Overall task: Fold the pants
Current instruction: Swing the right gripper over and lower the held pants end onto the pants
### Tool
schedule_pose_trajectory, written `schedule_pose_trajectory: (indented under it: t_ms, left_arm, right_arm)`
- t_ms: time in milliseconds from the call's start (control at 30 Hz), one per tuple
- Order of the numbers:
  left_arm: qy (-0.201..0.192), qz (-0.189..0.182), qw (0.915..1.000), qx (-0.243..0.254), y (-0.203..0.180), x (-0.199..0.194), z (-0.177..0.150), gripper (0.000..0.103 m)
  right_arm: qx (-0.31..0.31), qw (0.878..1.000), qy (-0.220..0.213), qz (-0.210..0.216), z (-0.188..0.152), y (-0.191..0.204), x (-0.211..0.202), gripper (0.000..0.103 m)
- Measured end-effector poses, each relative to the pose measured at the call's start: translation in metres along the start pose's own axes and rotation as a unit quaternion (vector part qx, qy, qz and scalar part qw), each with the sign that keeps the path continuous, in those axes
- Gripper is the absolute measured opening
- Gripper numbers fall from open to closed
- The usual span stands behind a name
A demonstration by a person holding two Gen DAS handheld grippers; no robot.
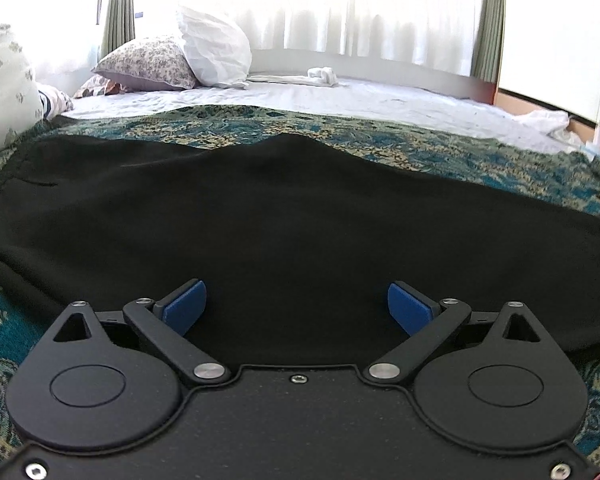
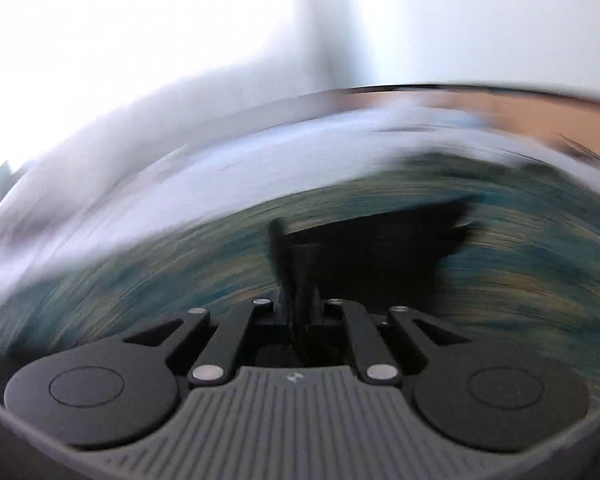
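Note:
Black pants [image 1: 284,216] lie spread across a teal and gold patterned blanket [image 1: 420,148] on a bed. My left gripper [image 1: 297,306] is open just above the pants' near edge, its blue pads [image 1: 186,304] wide apart, holding nothing. The right wrist view is strongly motion-blurred. My right gripper [image 2: 300,312] is shut on a piece of the black pants [image 2: 364,248], which hangs ahead of the jaws above the blurred blanket [image 2: 520,264].
A white sheet [image 1: 340,98] covers the far bed. A floral pillow [image 1: 148,62], a white pillow [image 1: 214,48] and a small white cloth [image 1: 320,76] lie on it. Another pale pillow [image 1: 4,84] sits at far left. Bright curtained windows stand behind.

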State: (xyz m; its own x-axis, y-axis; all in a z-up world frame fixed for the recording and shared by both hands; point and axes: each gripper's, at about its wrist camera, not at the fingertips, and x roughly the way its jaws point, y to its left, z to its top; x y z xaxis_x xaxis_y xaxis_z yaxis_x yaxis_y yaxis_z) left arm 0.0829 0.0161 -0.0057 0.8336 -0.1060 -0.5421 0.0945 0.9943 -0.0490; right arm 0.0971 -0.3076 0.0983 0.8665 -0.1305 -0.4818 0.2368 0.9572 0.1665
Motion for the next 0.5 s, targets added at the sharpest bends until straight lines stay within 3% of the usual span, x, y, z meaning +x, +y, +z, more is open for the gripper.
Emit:
schedule_pose_trajectory:
  t_ms: [67,100,133,167,233,300,500]
  left_arm:
    - [-0.001,-0.003,1.0000,-0.003,0.002,-0.001,0.000,0.098]
    - [-0.001,-0.004,1.0000,-0.004,0.002,-0.001,0.000,0.098]
    - [-0.002,-0.005,1.0000,-0.006,0.003,-0.001,0.000,0.098]
    - [-0.003,-0.006,0.9999,-0.008,0.005,-0.002,0.000,0.099]
    - [-0.004,-0.011,0.9998,-0.013,0.007,-0.002,-0.001,0.099]
    - [-0.005,-0.015,0.9997,-0.017,0.008,-0.003,-0.001,0.100]
    - [-0.002,-0.038,0.9979,-0.052,0.019,-0.009,0.006,0.100]
  right_arm:
    - [-0.091,0.990,0.042,0.102,-0.018,0.064,0.006,0.008]
    - [-0.119,0.982,0.061,0.135,-0.030,0.088,0.009,0.014]
    - [-0.130,0.977,0.076,0.149,-0.041,0.102,0.011,0.016]
    - [-0.129,0.975,0.089,0.157,-0.048,0.111,0.014,0.031]
    - [-0.124,0.972,0.105,0.171,-0.062,0.118,0.016,0.042]
    - [-0.123,0.971,0.105,0.174,-0.069,0.120,0.012,0.060]
    - [-0.102,0.962,0.093,0.235,-0.072,0.098,-0.016,0.083]
